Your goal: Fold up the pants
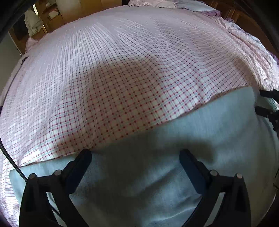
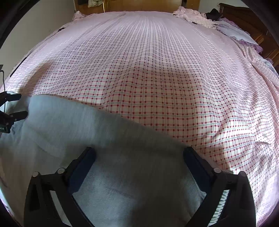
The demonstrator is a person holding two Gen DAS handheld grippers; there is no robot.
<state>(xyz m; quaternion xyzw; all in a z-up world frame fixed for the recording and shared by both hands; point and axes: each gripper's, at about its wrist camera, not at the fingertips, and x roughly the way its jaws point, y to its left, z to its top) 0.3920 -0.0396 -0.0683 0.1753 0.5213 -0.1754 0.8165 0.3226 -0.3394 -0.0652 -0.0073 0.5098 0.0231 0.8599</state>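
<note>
Light blue pants [image 1: 183, 139] lie on a checked bedsheet [image 1: 122, 78] at the near edge of the bed. My left gripper [image 1: 135, 153] is open, its fingers spread wide just above the pants. My right gripper [image 2: 139, 152] is open too, hovering over the pants [image 2: 104, 136] near their far edge. Neither holds cloth. The right gripper's tips show at the right edge of the left wrist view [image 1: 268, 103]; the left gripper's tips show at the left edge of the right wrist view [image 2: 15, 106].
The bed stretches away under the pink and red checked sheet [image 2: 157, 69]. Crumpled bedding and pillows [image 2: 200, 17] lie at the far right corner. Wooden furniture [image 1: 52, 15] stands beyond the bed. A black cable [image 1: 10, 157] hangs at the left.
</note>
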